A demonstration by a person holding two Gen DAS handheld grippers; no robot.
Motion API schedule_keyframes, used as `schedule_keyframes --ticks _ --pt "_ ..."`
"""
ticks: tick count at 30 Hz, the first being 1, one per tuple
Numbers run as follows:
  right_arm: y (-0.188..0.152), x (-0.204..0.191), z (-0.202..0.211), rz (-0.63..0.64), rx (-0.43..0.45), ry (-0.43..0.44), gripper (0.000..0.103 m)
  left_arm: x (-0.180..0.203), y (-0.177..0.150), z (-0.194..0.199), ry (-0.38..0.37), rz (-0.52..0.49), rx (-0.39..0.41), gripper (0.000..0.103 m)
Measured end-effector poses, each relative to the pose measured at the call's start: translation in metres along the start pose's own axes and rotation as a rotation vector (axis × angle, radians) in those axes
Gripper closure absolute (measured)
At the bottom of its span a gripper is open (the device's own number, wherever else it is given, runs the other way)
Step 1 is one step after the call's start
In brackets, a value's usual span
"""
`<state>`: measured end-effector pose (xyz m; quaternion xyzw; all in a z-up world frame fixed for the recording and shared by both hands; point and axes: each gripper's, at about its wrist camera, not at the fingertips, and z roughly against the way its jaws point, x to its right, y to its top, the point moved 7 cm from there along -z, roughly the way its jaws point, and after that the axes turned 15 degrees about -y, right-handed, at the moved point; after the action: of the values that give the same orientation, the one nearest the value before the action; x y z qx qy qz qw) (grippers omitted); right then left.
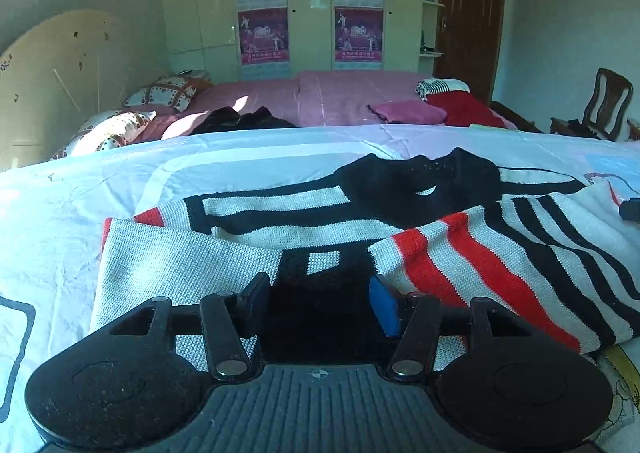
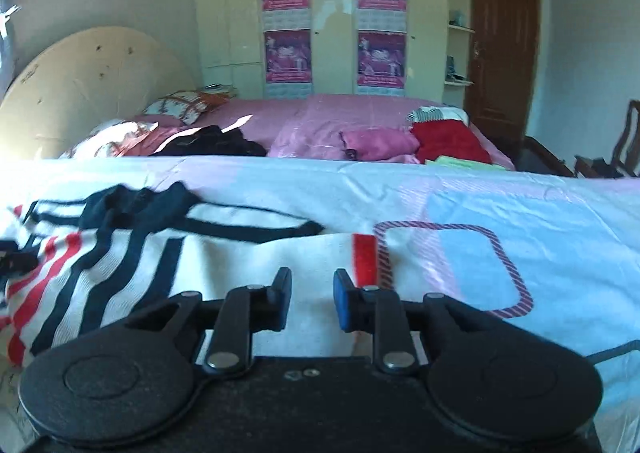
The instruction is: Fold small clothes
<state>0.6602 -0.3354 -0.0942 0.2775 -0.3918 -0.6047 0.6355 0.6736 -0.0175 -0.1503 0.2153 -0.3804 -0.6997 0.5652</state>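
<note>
We found the striped knit sweater (image 1: 304, 213), white with black and red bands, lying across the pale printed bedsheet (image 1: 52, 221) with both sleeves folded in over its body. Our left gripper (image 1: 320, 303) hung low over the sweater's near edge with its jaws well apart and nothing pinched between them. Our right gripper (image 2: 310, 299) sat over the white sleeve (image 2: 312, 253) near its red cuff (image 2: 365, 257), jaws narrowly apart, the cloth beneath them rather than clamped.
</note>
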Motion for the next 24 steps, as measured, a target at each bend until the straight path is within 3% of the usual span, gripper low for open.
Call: schedule_keyframes --ticks 1,5,9,11,15,17,18,20,21,24 --pt "-0.009 -0.005 -0.008 0.037 -0.036 -0.013 0.077 0.0 0.0 0.0 0.0 -0.004 -0.002 0.048" --pt "-0.006 0.002 -0.007 -0.039 -0.056 -0.028 0.074 0.001 -0.001 0.004 0.007 -0.013 -0.022 0.048" --pt "-0.002 -0.007 0.019 -0.023 0.005 0.001 0.071 0.002 -0.004 0.013 0.029 -0.006 -0.034 0.047" --pt "-0.019 -0.015 0.006 0.059 -0.086 -0.024 0.069 0.001 -0.008 0.015 0.033 0.004 -0.033 0.047" --pt "-0.013 -0.012 0.018 0.033 -0.067 -0.023 0.07 0.003 -0.005 0.025 0.047 0.003 -0.044 0.047" --pt "-0.004 -0.01 0.037 0.003 -0.001 0.002 0.068 0.008 -0.004 0.034 0.047 -0.018 -0.023 0.047" --pt "-0.005 -0.014 0.041 0.012 0.006 0.011 0.068 0.008 -0.007 0.034 0.045 -0.018 -0.034 0.047" --pt "-0.026 -0.027 0.025 0.103 -0.109 0.005 0.066 0.006 -0.016 0.027 0.043 -0.01 -0.065 0.047" --pt "-0.027 -0.03 0.028 0.138 -0.057 -0.015 0.065 0.005 -0.017 0.027 0.04 -0.005 -0.054 0.047" --pt "-0.022 -0.031 0.04 0.139 -0.062 -0.022 0.066 0.007 -0.013 0.032 0.039 -0.012 -0.056 0.047"
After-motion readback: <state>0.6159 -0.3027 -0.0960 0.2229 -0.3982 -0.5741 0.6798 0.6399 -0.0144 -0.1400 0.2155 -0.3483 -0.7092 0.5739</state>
